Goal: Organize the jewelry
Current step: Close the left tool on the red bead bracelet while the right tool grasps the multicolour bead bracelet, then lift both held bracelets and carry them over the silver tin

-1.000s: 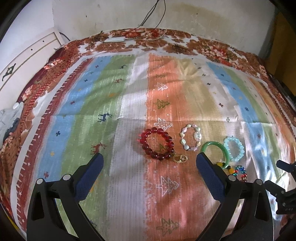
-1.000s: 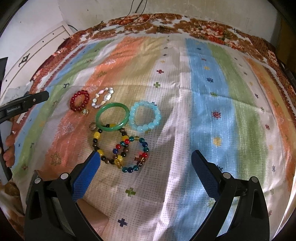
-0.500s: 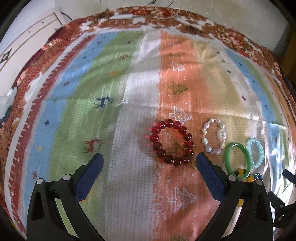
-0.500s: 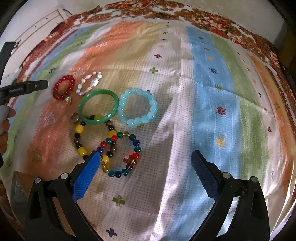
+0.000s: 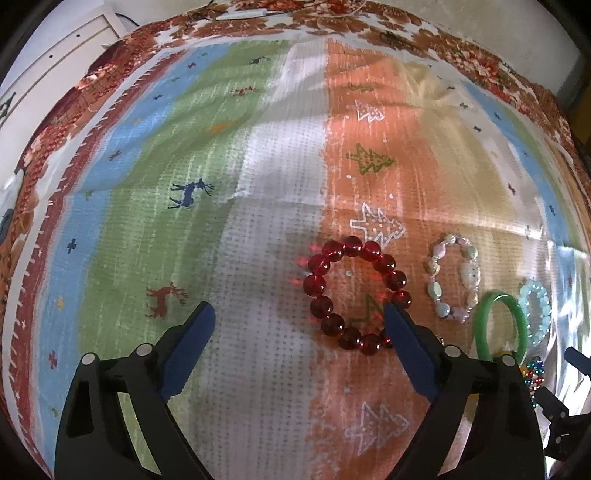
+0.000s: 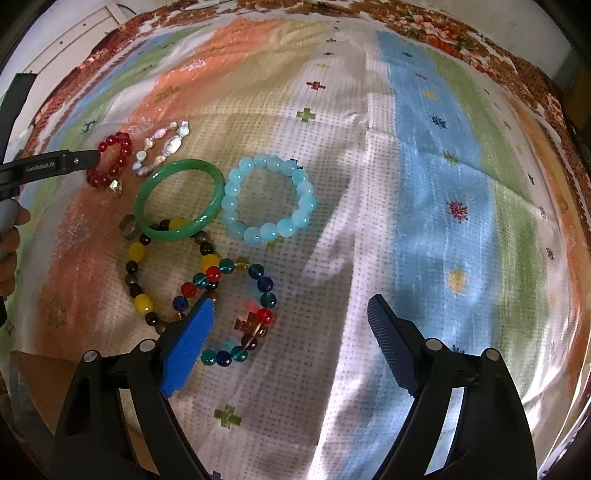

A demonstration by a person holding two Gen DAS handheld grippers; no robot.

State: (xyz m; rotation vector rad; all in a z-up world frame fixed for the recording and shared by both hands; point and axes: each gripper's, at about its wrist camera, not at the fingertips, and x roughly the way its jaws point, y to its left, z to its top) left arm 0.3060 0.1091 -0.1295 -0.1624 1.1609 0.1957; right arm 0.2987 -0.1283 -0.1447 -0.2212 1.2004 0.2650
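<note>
Several bracelets lie on a striped cloth. A red bead bracelet (image 5: 355,292) sits just ahead of my open left gripper (image 5: 297,314), whose right finger overlaps its near right edge. Right of it lie a pale stone bracelet (image 5: 455,281), a green bangle (image 5: 499,325) and a light blue bead bracelet (image 5: 536,309). In the right wrist view my open right gripper (image 6: 291,310) hangs low over a multicoloured bead bracelet (image 6: 236,314). A yellow and brown bead bracelet (image 6: 142,280), the green bangle (image 6: 179,199), the light blue bracelet (image 6: 269,199), the red bracelet (image 6: 110,162) and a small ring (image 6: 127,224) lie beyond.
The striped cloth (image 5: 258,184) covers the whole surface, with a floral border (image 5: 332,14) at the far edge. A white cabinet (image 5: 48,85) stands at the far left. The left gripper's finger (image 6: 51,168) reaches in from the left in the right wrist view.
Both grippers have moved forward and down toward the cloth. The left one closed in on the red bracelet, the right one on the multicoloured bracelet. Both stayed open.
</note>
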